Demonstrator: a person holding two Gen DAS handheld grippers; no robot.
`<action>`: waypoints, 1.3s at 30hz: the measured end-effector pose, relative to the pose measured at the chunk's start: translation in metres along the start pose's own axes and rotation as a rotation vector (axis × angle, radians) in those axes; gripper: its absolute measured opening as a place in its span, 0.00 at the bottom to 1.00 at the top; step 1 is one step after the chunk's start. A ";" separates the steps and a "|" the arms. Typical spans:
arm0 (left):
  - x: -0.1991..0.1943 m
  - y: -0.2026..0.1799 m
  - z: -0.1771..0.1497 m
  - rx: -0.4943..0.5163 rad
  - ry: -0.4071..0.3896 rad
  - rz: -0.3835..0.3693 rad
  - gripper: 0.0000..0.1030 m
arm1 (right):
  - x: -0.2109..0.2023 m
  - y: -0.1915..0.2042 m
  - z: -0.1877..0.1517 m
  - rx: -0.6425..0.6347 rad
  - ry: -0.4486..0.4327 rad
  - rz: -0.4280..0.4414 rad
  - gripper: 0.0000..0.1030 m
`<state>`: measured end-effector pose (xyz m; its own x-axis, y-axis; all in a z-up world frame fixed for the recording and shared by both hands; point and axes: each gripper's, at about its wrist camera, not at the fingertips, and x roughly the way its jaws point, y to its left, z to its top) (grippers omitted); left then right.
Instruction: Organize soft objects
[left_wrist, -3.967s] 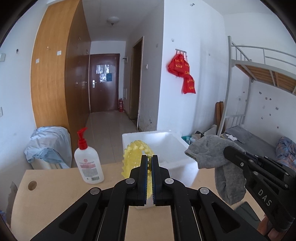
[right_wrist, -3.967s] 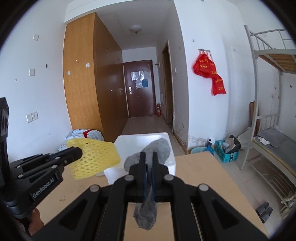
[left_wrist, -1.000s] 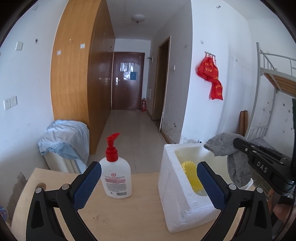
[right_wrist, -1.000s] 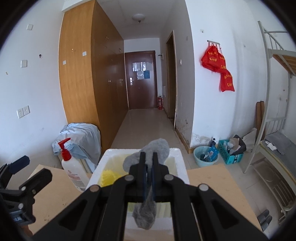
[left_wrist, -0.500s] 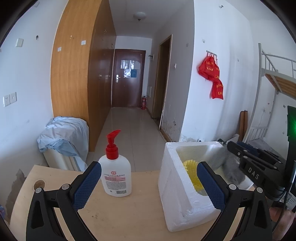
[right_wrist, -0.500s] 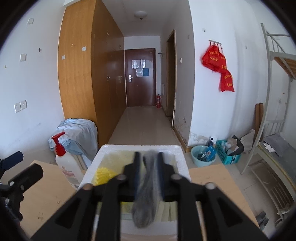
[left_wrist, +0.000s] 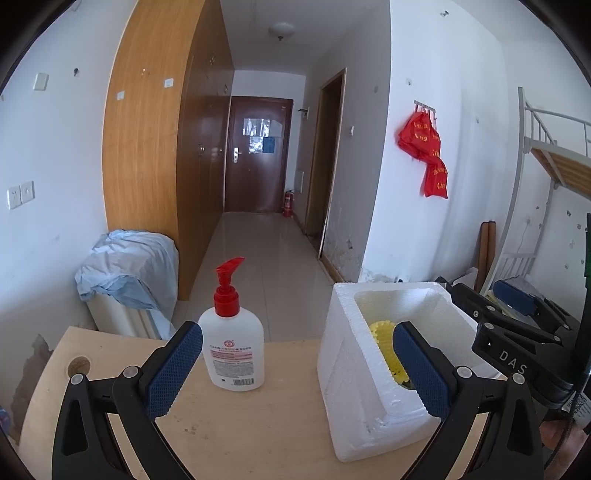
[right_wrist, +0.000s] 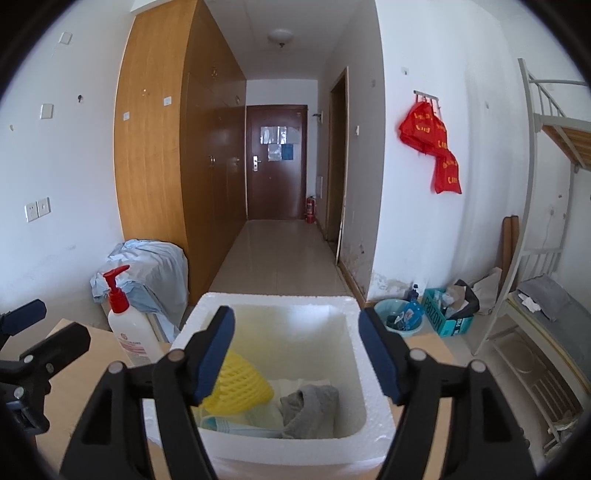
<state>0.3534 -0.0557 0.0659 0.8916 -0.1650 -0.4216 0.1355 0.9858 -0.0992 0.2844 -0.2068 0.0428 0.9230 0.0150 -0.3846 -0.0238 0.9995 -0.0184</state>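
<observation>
A: The grey sock (right_wrist: 309, 409) now lies inside the white foam box (right_wrist: 373, 398), crumpled against the right side of the floor, touching the yellow foam net (right_wrist: 238, 387) to its left. The right gripper (right_wrist: 297, 350) hangs over the box; its jaws have just been opening, they stand well apart, and nothing is between them.

B: So the release looks done. What makes it a clean one?

A: I'd lift that gripper straight up, jaws wide, so no pad catches the cloth or clips the box rim. Foam is light; a nudge could slide the box across the worktop (left_wrist: 258, 424).

B: And the other hand?

A: The left gripper (left_wrist: 295, 373) is spread too and carries nothing, with the pump bottle (left_wrist: 232, 347) and the box's near corner ahead of it. It should stay clear of both.

B: Anything left to sort?

A: I see no loose soft item on the worktop in either view. The bottle is rigid, so I'd leave it standing.
</observation>
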 end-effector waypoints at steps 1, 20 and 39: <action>0.000 0.001 0.000 -0.001 0.001 0.002 1.00 | 0.000 0.000 0.000 0.002 0.002 0.003 0.71; -0.102 0.011 -0.026 -0.005 -0.030 0.029 1.00 | -0.112 0.020 -0.026 0.010 -0.028 0.030 0.94; -0.242 0.003 -0.122 0.002 -0.053 0.013 1.00 | -0.225 0.025 -0.102 0.052 -0.059 0.019 0.99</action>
<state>0.0853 -0.0168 0.0577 0.9150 -0.1501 -0.3744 0.1244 0.9880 -0.0919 0.0368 -0.1878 0.0353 0.9436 0.0343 -0.3293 -0.0235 0.9990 0.0368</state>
